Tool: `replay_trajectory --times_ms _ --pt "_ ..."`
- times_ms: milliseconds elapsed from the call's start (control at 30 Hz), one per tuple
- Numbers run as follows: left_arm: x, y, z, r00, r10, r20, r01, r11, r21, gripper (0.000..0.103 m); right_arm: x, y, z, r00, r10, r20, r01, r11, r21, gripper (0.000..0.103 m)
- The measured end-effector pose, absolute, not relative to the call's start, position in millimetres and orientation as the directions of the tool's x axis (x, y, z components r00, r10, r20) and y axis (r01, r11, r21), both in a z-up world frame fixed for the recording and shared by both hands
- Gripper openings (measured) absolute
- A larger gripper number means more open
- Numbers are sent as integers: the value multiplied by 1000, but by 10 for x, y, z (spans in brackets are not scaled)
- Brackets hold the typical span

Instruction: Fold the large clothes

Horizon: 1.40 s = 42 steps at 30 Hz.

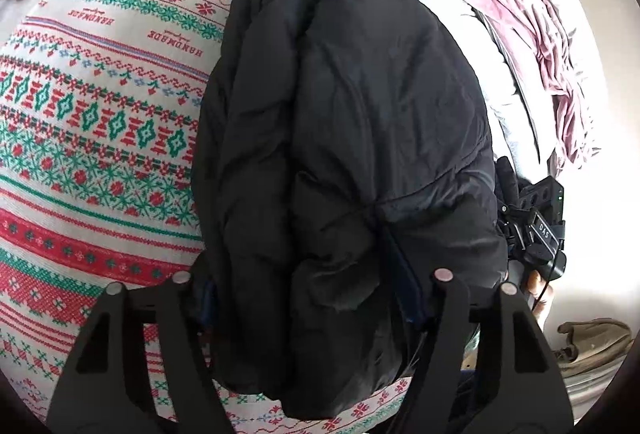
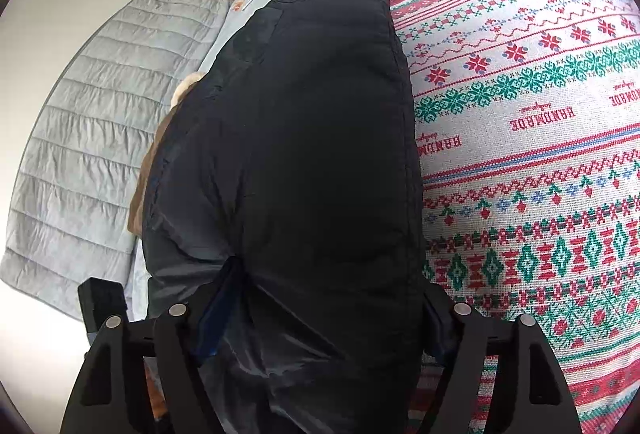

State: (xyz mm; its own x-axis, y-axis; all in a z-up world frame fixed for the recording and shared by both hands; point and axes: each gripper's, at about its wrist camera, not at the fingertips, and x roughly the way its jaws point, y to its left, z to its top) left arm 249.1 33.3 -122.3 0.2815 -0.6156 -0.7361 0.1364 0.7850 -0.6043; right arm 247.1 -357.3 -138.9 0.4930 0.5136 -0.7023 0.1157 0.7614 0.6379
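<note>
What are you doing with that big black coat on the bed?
A person is folding a puffy black jacket with a two-finger gripper in each hand. The left gripper and the right gripper each have a thick bunch of the jacket between their fingers. The jacket lies in a bulky bundle on a red, green and white patterned blanket. A pink garment lies further back, and a grey quilted cover sits beside the bed.

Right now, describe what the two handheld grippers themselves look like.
The left gripper and the right gripper match: matte black triangular finger frames with cut-out openings, round silver pivot pins and blue inner pads. Seen from the left wrist, the right unit's black body carries white "DAS" lettering, a small green light and a thin black cable.
</note>
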Motion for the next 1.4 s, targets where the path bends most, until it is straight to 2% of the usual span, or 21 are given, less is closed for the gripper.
replay_trajectory --times_ms 367,467,600,800,900,1400 --pt "2514 342 -1265 286 -617 -733 130 783 -608 68 2487 -3570 -1401 494 501 -711 104 778 620 75" --pt "2485 292 -1193 303 -602 -739 164 796 -582 57 2474 -3524 -1364 499 485 -719 97 792 602 70" --pt "2461 277 -1103 333 -587 -738 192 809 -556 37 2452 -3430 -1245 521 442 -730 73 829 554 53" --pt "2445 267 -1040 366 -554 -747 210 832 -514 23 2373 -3167 -947 581 331 -743 13 910 415 37" --pt "2423 319 -1002 384 -543 -747 215 839 -500 20 2344 -3024 -821 612 283 -738 -8 936 352 33" --pt "2295 403 -685 480 -522 -704 294 853 -432 16 2135 -2649 -470 728 129 -673 -59 990 126 26"
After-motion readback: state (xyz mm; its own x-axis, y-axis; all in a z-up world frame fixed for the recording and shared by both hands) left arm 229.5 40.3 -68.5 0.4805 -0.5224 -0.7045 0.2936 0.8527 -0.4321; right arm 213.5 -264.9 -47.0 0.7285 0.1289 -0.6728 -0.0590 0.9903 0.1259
